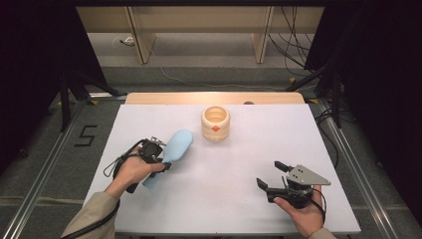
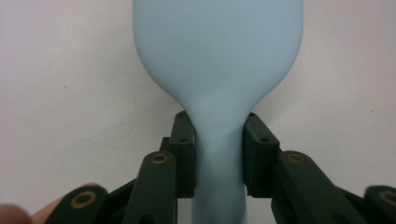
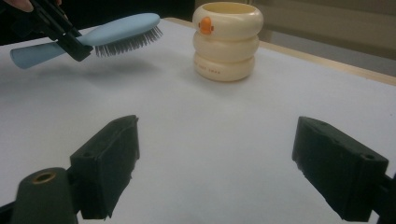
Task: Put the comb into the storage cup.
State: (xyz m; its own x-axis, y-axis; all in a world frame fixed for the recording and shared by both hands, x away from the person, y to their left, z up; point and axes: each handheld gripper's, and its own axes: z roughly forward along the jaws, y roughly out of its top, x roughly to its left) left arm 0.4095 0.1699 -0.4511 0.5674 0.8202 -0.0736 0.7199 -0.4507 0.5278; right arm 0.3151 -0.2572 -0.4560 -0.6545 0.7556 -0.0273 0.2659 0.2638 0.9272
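My left gripper (image 1: 160, 160) comes in level from the cup's (image 1: 215, 123) left, and its pads (image 2: 186, 140) clamp the neck of the blue brush (image 1: 176, 148), which hangs above the table (image 1: 239, 209) near the cup. My right gripper (image 1: 271, 175) rests low, well apart from the cup, jaws wide with nothing between. The right gripper view shows the bristles (image 3: 128, 43) facing down; the left gripper view shows the brush's smooth back.

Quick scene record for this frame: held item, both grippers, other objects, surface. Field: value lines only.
held item: light blue hairbrush, clamped at the neck between handle and head, lifted off the table, bristles down
left gripper: shut on the hairbrush
right gripper: jaws wide apart, nothing between them, low over the table
other object: cream ringed cup with orange mark, upright, apart from the brush
surface: white table
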